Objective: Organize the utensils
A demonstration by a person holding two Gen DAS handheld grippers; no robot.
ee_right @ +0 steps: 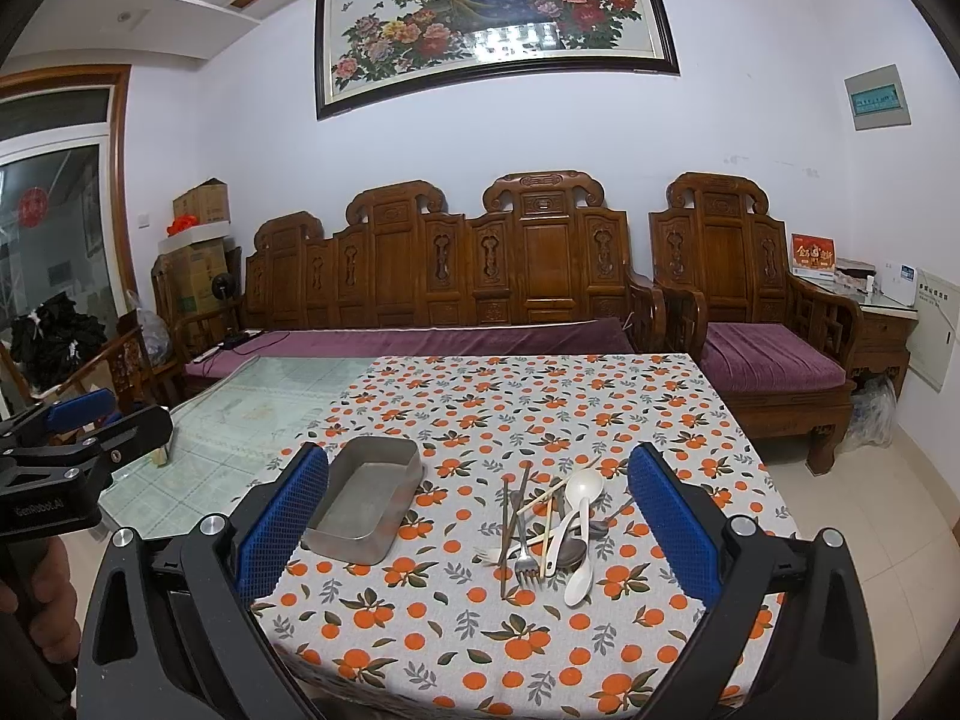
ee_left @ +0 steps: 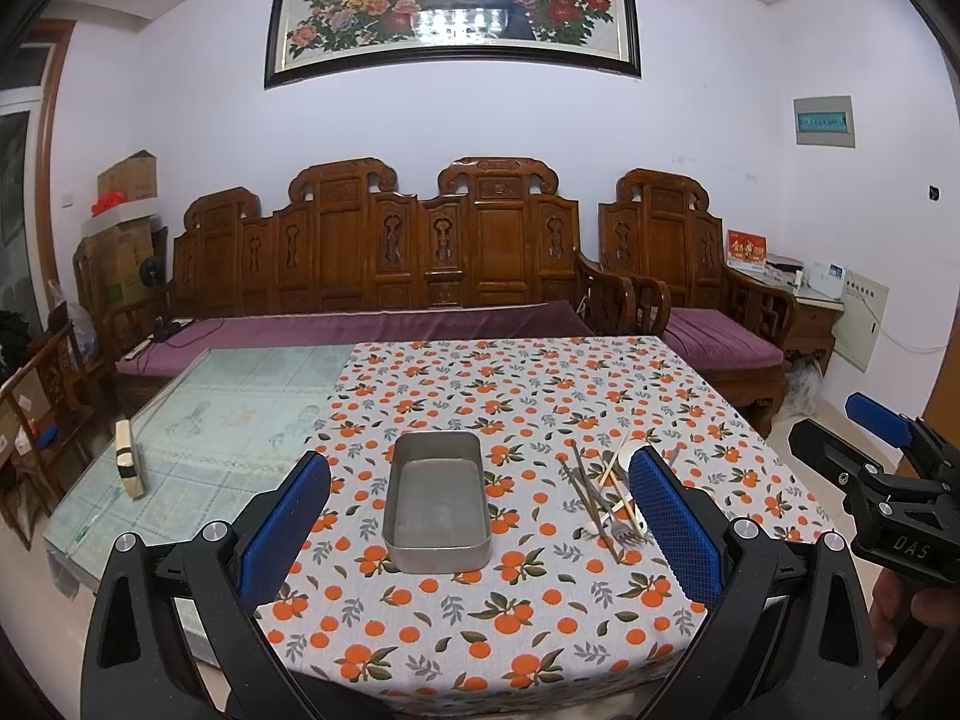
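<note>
A table [ee_right: 252,396] fills the lower half of both views, its right part under an orange-print cloth [ee_right: 540,408], its left part bare glass. Behind it, across mid-frame, stands a carved sofa [ee_right: 456,264] with a purple cushion; a framed painting [ee_right: 492,18] hangs at the top.

On the cloth, just left of centre, sits an empty metal tin [ee_right: 366,498]. Right of it and apart from it lies a heap of utensils [ee_right: 546,528]: dark chopsticks [ee_right: 505,534], a white spoon [ee_right: 583,489], a fork [ee_right: 527,564], crossed over one another.

The left gripper [ee_left: 480,534] hangs at the bottom of its view, jaws wide apart, holding nothing, framing the tin. The right gripper [ee_right: 480,534] is likewise spread and empty, the tin and heap between its blue pads [ee_right: 672,528].
</note>
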